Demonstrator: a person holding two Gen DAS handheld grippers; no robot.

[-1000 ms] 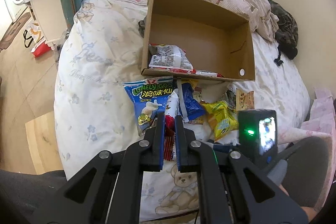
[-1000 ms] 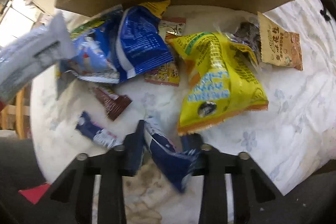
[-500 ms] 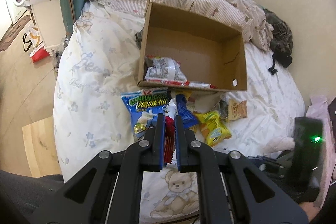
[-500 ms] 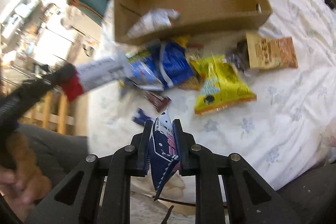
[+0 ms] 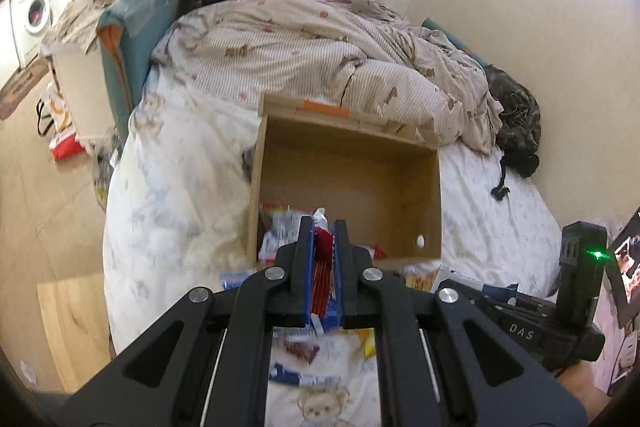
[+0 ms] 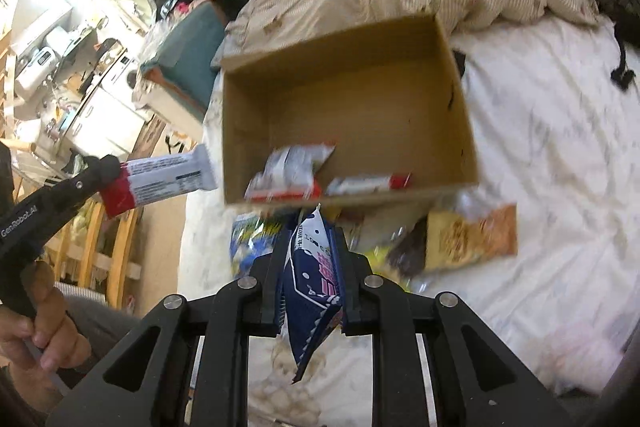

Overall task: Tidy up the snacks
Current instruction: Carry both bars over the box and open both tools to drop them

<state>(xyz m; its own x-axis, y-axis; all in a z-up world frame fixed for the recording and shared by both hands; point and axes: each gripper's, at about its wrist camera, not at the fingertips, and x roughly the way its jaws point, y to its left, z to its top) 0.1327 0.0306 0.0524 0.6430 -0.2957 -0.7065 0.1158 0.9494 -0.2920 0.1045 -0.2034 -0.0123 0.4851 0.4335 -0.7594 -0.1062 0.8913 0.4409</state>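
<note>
From the left wrist view, the left gripper (image 5: 323,227) has its jaws drawn nearly together on a red and white snack bar (image 5: 322,247), whose top end pokes out just past the fingertips. The bar hangs over the near wall of the open cardboard box (image 5: 424,187), which sits on the white bear-print bedsheet (image 5: 168,187) with a striped duvet (image 5: 320,51) bunched behind its far wall. Inside the box, against the near wall, lie a few wrappers, too blurred to name. Loose packets lie on the sheet on the near side of the box, mostly hidden by the gripper frame. To the right of the box and nearer the camera sits the body of the right gripper (image 5: 532,311). From the right wrist view, the right gripper (image 6: 316,231) is closed on a dark blue snack packet (image 6: 316,279) that stands upright between its fingers, held just short of the box's near wall. In the box lie a silver and red packet (image 6: 292,167) and a white and red bar (image 6: 368,183), both by the near wall. On the sheet before the box lie an orange cracker packet (image 6: 472,235) and a blue and green chip bag (image 6: 248,235). Left of the box, the left gripper holds its bar by the red end, level with the rim and apparently still outside it.
</note>
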